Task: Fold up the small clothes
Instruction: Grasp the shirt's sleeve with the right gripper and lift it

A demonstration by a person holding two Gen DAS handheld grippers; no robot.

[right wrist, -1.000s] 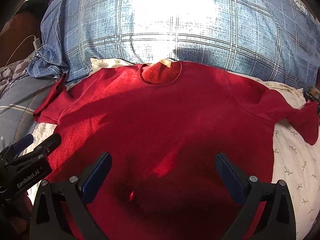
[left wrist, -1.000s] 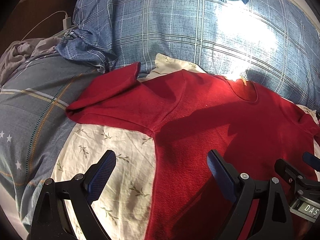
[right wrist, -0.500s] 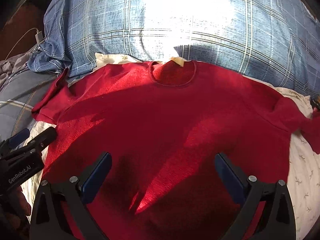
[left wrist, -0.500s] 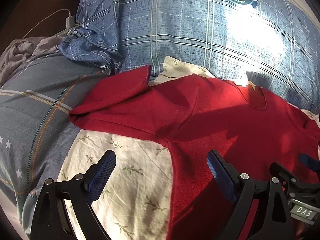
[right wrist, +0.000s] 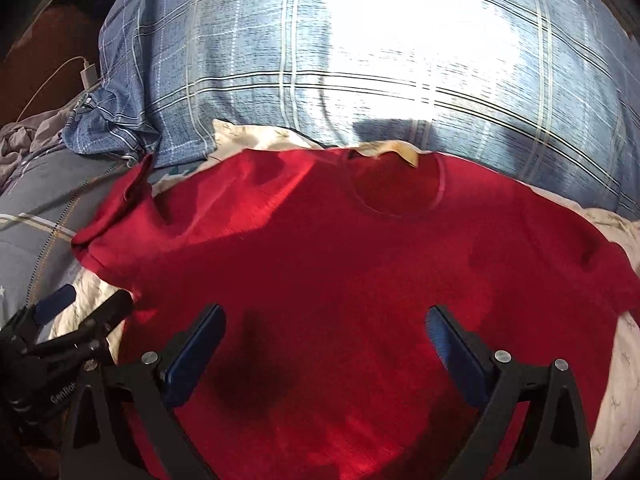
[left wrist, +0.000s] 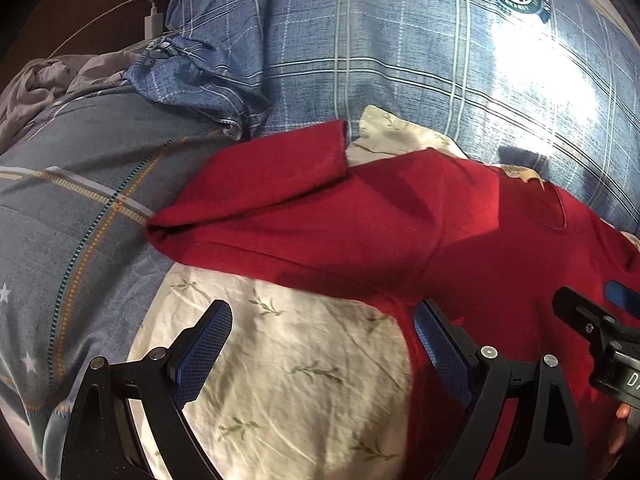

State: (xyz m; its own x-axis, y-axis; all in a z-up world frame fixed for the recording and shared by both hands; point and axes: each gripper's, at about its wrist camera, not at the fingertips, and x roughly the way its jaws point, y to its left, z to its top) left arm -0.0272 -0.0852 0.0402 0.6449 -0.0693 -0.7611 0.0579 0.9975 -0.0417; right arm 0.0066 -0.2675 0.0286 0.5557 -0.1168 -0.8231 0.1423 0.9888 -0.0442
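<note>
A small red T-shirt (right wrist: pixel 340 264) lies flat on a cream leaf-print sheet (left wrist: pixel 288 360), collar toward the pillow. Its left sleeve (left wrist: pixel 256 192) lies over the grey-blue bedding. My left gripper (left wrist: pixel 322 340) is open and empty above the sheet, just left of the shirt's side edge and below the sleeve. My right gripper (right wrist: pixel 326 340) is open and empty above the shirt's lower body. Each gripper shows at the edge of the other's view: the left one in the right wrist view (right wrist: pixel 80 308), the right one in the left wrist view (left wrist: pixel 600 312).
A large blue plaid pillow (right wrist: pixel 380 60) lies behind the collar. Grey-blue bedding with stars (left wrist: pixel 60 220) lies on the left. A white charger and cable (left wrist: pixel 154 20) and crumpled grey cloth (left wrist: pixel 40 84) lie at the far left.
My left gripper has moved left, off the shirt's body and over the sheet beside its edge. My right gripper has moved forward and slightly left over the shirt. Both stay open.
</note>
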